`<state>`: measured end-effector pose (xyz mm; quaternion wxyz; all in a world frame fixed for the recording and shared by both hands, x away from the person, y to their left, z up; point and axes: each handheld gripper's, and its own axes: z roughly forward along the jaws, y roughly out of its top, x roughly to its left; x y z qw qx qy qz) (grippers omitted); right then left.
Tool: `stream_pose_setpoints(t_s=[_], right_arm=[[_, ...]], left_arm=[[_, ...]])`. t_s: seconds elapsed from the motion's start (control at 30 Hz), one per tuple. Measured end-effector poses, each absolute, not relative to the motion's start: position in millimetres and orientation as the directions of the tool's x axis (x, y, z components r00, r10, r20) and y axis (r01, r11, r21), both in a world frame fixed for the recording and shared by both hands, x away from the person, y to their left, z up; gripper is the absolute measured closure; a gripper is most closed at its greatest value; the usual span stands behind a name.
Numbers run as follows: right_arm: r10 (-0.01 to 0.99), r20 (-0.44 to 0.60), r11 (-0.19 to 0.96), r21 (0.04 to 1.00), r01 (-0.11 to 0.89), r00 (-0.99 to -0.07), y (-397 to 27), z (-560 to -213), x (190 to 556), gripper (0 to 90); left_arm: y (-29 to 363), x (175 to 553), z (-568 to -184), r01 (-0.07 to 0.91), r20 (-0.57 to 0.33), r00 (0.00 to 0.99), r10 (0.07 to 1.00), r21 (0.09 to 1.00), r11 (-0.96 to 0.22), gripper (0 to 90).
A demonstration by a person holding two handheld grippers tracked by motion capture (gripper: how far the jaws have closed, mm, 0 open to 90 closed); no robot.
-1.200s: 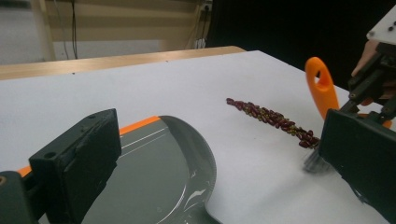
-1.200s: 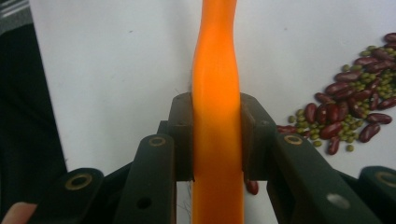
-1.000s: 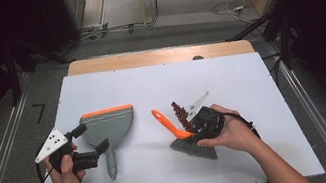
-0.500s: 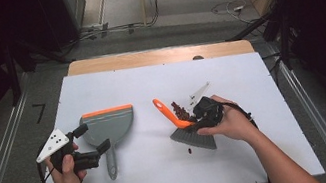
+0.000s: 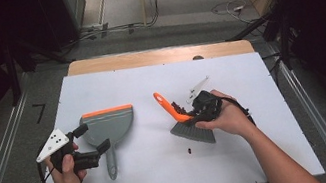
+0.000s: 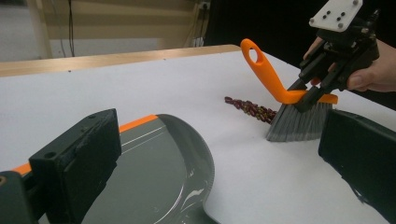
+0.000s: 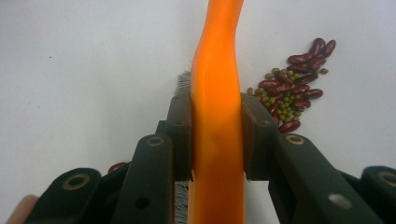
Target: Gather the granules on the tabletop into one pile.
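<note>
Since earlier frame, right gripper (image 5: 194, 112) carried brush (image 5: 182, 118) slightly across surface (image 5: 155, 174); left gripper (image 5: 90, 146) unmoved. Right fingers (image 7: 180, 135) pinching orange brush handle, bristles down on surface. Beans (image 7: 292, 88) just beyond fingers. Left fingers (image 6: 77, 163) spread, straddling dustpan (image 5: 109, 126) handle. Judged: brush light, handle stiff, slick; bristles soft; grip near head. Bristles behind handle in right gripper view; stray bean (image 5: 189, 150) hard to make out.
</note>
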<state>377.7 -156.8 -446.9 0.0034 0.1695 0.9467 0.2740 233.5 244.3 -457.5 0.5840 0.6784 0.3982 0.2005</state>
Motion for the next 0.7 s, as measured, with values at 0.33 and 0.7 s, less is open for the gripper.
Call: stream_pose_setpoints(t_s=[0.33, 0.7], right_arm=[[0.336, 0.106, 0.784, 0.519, 0.34, -0.936, -154.6, -428.5, 372.3, 68.6], [0.245, 0.127, 0.809, 0.52, 0.275, -0.961, -133.4, -419.0, 331.4, 68.8]], left_arm=[[245.0, 232.3, -455.1, 0.298, -0.192, 0.603, 0.774, 0.954, 0.004, 0.0], [246.7, 233.0, -455.3, 0.299, -0.195, 0.603, 0.774, 0.954, 0.007, 0.0]])
